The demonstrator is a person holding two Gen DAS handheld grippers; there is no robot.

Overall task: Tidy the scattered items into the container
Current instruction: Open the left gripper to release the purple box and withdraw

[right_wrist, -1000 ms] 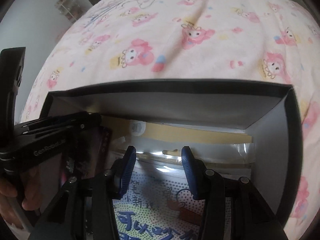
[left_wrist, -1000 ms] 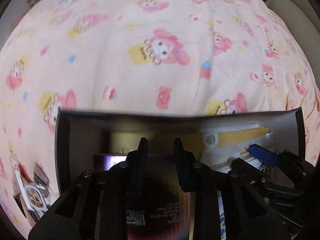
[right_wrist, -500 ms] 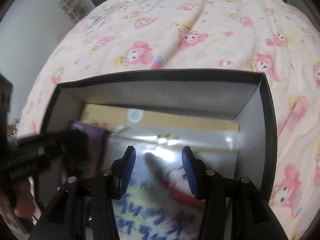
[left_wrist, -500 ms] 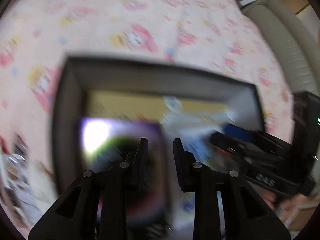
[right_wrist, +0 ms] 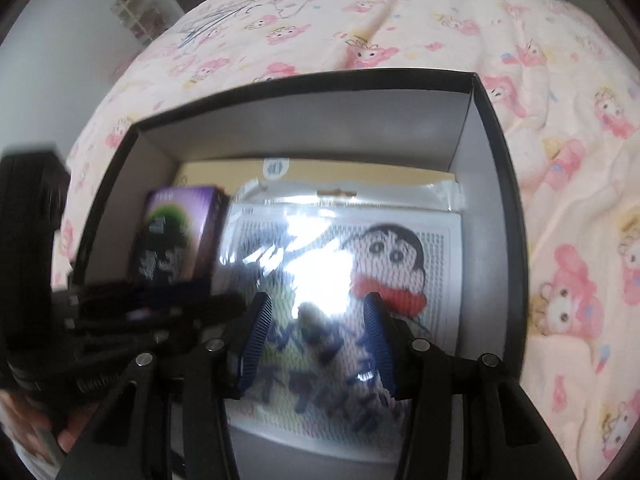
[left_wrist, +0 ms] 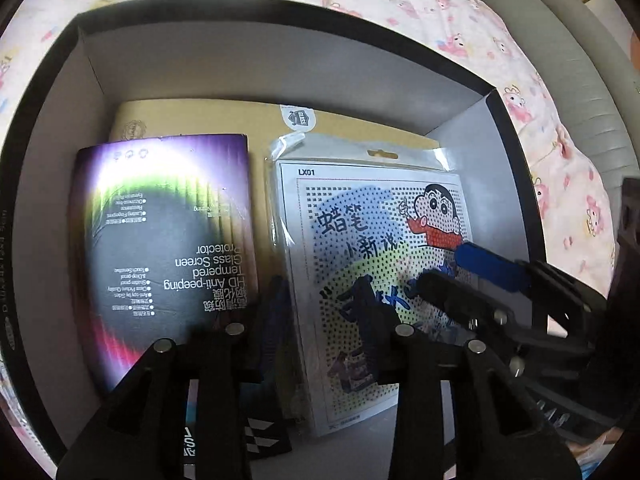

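A black box with grey inner walls (left_wrist: 256,60) (right_wrist: 304,124) sits on the bed. Inside lie a purple screen protector box (left_wrist: 168,240) (right_wrist: 176,232), a clear bag with a cartoon bead kit (left_wrist: 372,248) (right_wrist: 344,280), and a tan flat package (left_wrist: 208,120) beneath them. My left gripper (left_wrist: 326,312) is open and empty, hovering above the gap between the two items. My right gripper (right_wrist: 318,332) is open and empty above the cartoon bag; it also shows in the left wrist view (left_wrist: 492,272).
The box rests on a pink cartoon-print blanket (right_wrist: 400,20) (left_wrist: 400,0). A grey-green padded edge (left_wrist: 568,80) runs along the right. A white wall and a small shelf (right_wrist: 136,12) stand at the far left.
Both grippers have risen above the box and now look down into it. The purple box has left my left gripper and lies in the box. The cartoon bag lies flat below my right gripper.
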